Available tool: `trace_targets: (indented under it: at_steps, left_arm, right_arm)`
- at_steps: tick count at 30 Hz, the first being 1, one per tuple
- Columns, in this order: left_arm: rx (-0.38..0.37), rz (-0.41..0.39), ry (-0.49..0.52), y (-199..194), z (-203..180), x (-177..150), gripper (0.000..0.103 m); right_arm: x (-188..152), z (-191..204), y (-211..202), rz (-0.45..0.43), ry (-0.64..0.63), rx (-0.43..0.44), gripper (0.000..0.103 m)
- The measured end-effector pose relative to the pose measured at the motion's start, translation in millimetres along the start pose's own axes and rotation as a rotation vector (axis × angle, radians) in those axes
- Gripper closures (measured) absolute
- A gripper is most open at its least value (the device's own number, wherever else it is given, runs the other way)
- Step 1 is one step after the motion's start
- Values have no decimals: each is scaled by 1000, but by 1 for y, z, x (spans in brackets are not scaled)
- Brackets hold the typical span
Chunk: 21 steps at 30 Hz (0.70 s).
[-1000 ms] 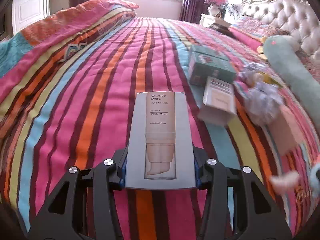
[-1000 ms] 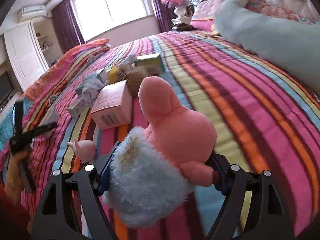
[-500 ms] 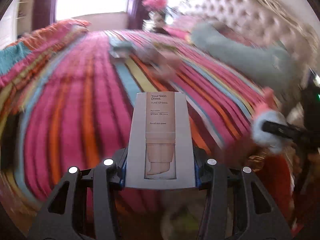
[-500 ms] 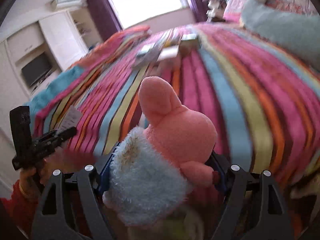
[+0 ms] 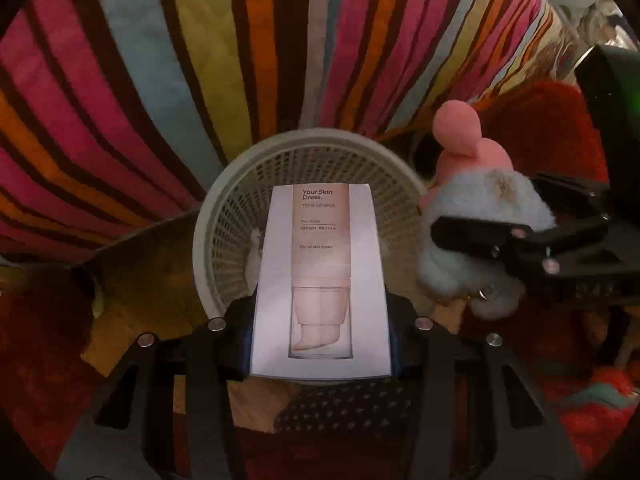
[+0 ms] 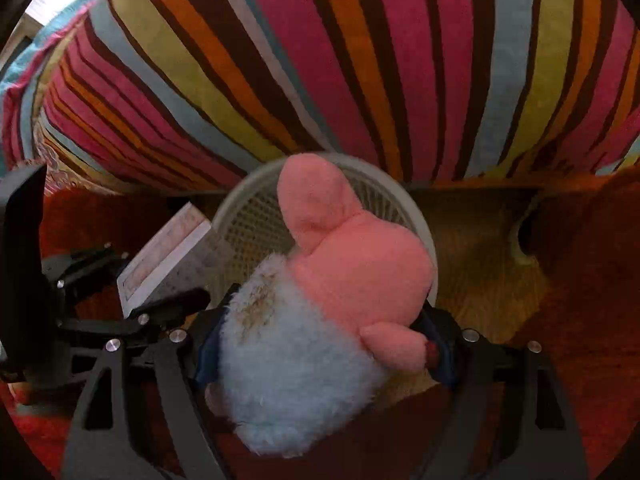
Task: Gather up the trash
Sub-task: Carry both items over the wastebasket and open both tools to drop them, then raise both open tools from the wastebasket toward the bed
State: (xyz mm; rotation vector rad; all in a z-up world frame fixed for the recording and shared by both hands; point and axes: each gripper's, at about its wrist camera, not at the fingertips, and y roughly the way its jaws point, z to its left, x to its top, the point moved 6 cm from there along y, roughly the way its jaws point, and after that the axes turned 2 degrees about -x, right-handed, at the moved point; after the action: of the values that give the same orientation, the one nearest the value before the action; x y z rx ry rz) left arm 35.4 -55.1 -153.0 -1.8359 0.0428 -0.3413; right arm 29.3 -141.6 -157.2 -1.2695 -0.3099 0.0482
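- Nearest the left camera: left hand-held gripper, jaws closed on a white box printed "Your Skin Dress". Pads press both long sides of its lower end; the box stands out forward along the fingers.
- Nearest the right camera: right hand-held gripper, jaws set wide and clamped on a plush toy. The toy has a pink head and a pale blue fluffy body with a brownish mark; its snout points away from the camera.
- Just beyond both loads: a pale mesh basket, round, standing on the floor with its mouth facing up. Seen from the left camera the box overlaps the basket's opening; seen from the right camera the toy's head overlaps it. Contact with the rim cannot be told.
- Side by side: the two grippers are close together, the toy just right of the box in the left view, the box just left of the toy in the right view.
- Behind the basket: the side of a bed, draped in a striped cover of pink, orange, yellow, blue and brown.
- Either side, low down: red fabric, blurred.
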Motion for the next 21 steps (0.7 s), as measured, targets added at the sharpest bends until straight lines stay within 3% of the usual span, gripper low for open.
trace_targets:
  at_steps: [6, 8, 13, 21]
  left_arm:
    - [17, 46, 2, 14, 0, 2, 54]
    - [44, 67, -7, 18, 9, -4, 20]
    - [39, 23, -39, 11, 17, -3, 14]
    - [34, 18, -70, 11, 22, -2, 14]
  right_arm:
    - [3, 11, 5, 16, -32, -30, 26]
    - [2, 15, 8, 29, -35, -39, 21]
    - [-2, 9, 2, 13, -33, -64, 19]
    - [-8, -7, 5, 21, 0, -62, 18]
